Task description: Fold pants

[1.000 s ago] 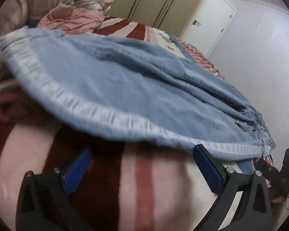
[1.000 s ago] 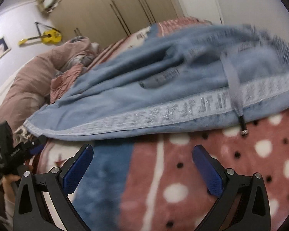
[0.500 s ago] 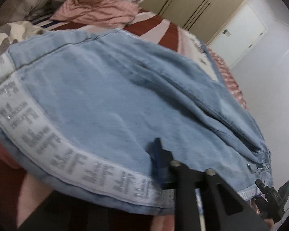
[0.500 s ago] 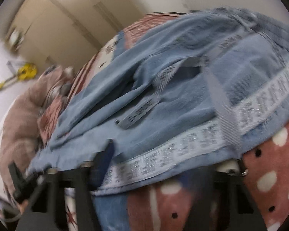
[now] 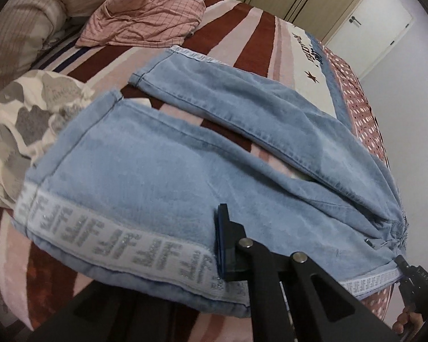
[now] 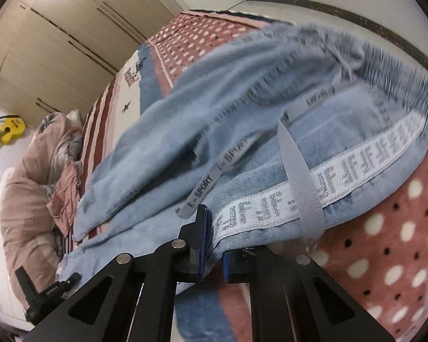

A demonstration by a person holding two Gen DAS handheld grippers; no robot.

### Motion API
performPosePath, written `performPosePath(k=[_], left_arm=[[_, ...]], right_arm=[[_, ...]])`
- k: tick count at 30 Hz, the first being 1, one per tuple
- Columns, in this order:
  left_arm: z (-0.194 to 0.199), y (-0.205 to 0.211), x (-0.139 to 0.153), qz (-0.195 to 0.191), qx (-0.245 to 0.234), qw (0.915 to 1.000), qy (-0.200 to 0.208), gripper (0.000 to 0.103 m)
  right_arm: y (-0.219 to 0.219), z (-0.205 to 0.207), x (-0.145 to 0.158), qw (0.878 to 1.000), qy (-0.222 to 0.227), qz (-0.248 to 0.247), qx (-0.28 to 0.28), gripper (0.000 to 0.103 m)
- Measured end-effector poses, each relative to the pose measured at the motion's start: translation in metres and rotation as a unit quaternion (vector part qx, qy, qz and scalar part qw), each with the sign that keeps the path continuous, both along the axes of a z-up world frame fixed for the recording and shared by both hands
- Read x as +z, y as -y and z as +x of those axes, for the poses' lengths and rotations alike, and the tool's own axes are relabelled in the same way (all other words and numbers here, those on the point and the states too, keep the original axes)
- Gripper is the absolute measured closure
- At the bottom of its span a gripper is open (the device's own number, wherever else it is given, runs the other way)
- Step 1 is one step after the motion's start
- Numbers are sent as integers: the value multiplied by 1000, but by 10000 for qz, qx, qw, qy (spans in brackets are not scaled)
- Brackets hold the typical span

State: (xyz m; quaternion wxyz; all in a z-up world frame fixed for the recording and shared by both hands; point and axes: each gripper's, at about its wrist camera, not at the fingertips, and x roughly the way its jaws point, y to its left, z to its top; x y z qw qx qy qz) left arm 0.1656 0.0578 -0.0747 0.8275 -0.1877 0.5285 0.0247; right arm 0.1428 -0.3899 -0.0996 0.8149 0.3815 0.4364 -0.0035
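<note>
Light blue denim pants (image 5: 162,171) with a white lettered side stripe (image 5: 105,245) lie across a striped bed blanket. The two legs spread apart toward the left in the left wrist view. My left gripper (image 5: 218,253) is shut on the near leg's striped side edge; only one finger (image 5: 224,242) shows, the other is under the cloth. My right gripper (image 6: 214,249) is shut on the pants (image 6: 242,131) at the striped edge near the waistband, lifting it. A grey drawstring (image 6: 302,176) hangs over the stripe.
A pink checked garment (image 5: 145,20) and a camouflage cloth (image 5: 20,119) lie on the bed beyond the legs. Wardrobe doors (image 6: 60,45) and a yellow guitar (image 6: 10,128) stand at the far wall. The polka-dot blanket (image 6: 385,256) spans the bed's end.
Both grippers went from open in front of the pants edge to shut on the striped side edge. Both views have risen, lifting the edge.
</note>
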Motion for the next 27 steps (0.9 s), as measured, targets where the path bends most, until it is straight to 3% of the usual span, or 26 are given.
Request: performPosePath(k=[4,9,11,18,27], left_arm=[[10,9,18,150,-44,9998,-101,99],[28,15,38,303,-85,9995,-91,99],[36,16,43,324,-45,9994,-52,99],[63,16,54,387,46,9992,42,99],[136,22,47,515,-228,9984,-77,99]], right_arm=[[4,11,22,9999,-34,51,84,100],[0,32,47,9990,-32,-231,390,101],[4,40,51,9991,-31,-87,413,101],[10,77,69,9979,136,-145,613,101],[12,145,72,9952,184,-355,890,101]])
